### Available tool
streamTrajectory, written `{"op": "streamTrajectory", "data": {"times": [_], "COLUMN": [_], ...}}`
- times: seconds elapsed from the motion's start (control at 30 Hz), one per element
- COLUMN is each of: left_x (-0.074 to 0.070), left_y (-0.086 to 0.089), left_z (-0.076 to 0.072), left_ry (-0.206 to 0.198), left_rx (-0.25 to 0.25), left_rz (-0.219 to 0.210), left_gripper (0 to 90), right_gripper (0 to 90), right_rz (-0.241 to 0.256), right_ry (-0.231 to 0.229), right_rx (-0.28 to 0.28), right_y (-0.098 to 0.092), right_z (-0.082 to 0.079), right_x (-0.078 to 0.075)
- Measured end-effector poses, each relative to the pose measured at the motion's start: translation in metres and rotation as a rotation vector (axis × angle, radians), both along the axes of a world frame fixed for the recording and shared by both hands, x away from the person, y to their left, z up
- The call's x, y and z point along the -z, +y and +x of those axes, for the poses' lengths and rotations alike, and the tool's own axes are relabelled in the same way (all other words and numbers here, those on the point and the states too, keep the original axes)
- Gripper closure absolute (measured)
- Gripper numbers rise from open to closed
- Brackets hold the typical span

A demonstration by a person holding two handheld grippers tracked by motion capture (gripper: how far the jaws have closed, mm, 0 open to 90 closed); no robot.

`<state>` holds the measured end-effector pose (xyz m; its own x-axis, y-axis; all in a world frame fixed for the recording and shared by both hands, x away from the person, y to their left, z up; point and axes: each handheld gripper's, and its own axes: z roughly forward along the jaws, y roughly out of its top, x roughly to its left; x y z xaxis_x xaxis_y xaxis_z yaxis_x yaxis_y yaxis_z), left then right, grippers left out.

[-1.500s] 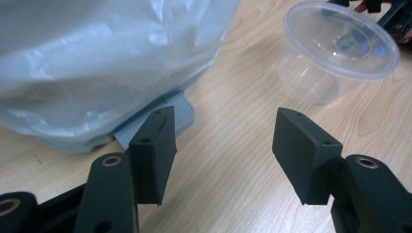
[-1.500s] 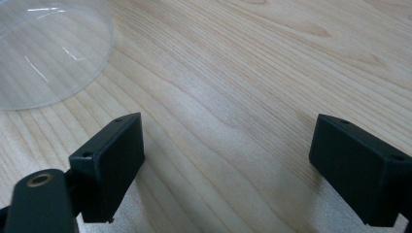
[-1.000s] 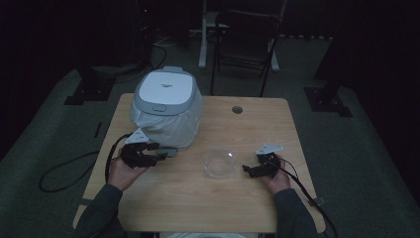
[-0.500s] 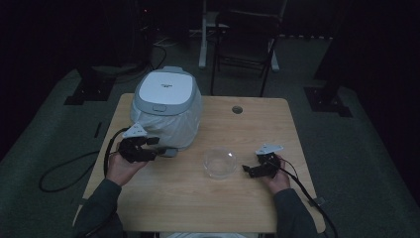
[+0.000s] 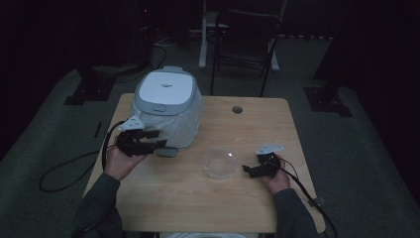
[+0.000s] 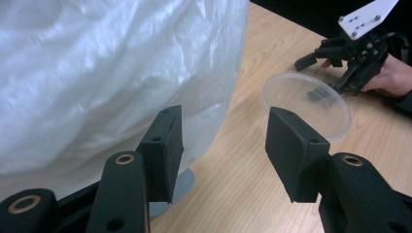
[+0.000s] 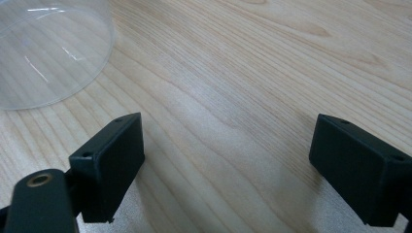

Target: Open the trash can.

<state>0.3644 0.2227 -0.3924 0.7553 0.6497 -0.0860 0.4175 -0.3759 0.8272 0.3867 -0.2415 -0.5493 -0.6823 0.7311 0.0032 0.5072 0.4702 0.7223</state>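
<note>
A white and grey rice cooker [image 5: 166, 94], lid shut and body wrapped in a clear plastic bag [image 6: 111, 73], stands at the table's back left. My left gripper [image 5: 154, 141] is at its front left side, open, jaws [image 6: 221, 141] close to the bag with nothing between them. A clear plastic bowl [image 5: 220, 163] sits near the middle front and looks empty. Just right of it my right gripper [image 5: 250, 169] rests low over the wood, jaws [image 7: 226, 160] wide open and holding nothing; the bowl's rim [image 7: 48, 53] lies to its upper left.
A small grey part [image 5: 167, 151] lies at the cooker's base beside the left gripper. The wooden table [image 5: 257, 124] has a round cable hole [image 5: 237, 109] at the back. A chair [image 5: 247, 34] stands behind the table. Cables trail off both sides.
My left gripper has moved slightly forward, closer to the cooker's side. The right gripper and the bowl have stayed put.
</note>
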Motion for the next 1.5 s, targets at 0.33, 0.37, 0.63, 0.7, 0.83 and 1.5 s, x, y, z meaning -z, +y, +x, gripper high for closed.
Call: {"op": "streamTrajectory", "data": {"times": [0.33,0.37,0.63,0.7,0.83,1.5], "left_x": [-0.018,-0.019,-0.033,-0.035,-0.042,-0.066], "left_y": [0.002,0.002,0.003,0.002,0.0,-0.003], "left_z": [-0.001,-0.001,0.0,0.0,0.0,0.015], "left_ry": [-0.036,-0.039,-0.06,-0.066,-0.081,-0.133], "left_rx": [-0.007,-0.007,0.002,0.001,0.008,-0.035], "left_rz": [-0.005,-0.006,-0.007,0.001,0.001,0.011], "left_gripper": [48.4,48.4,51.2,52.0,52.9,78.1], "right_gripper": [11.8,11.8,11.8,11.8,11.8,11.8], "right_rz": [0.0,0.0,-0.003,-0.002,-0.001,-0.002], "right_ry": [0.001,0.002,0.001,0.002,0.002,0.0], "right_rx": [0.001,0.001,0.0,0.0,0.001,-0.001], "right_y": [0.0,0.0,0.0,0.0,0.0,0.0], "right_z": [0.0,0.0,0.0,0.0,0.0,0.0], "right_x": [0.0,0.0,0.0,0.0,0.0,0.0]}}
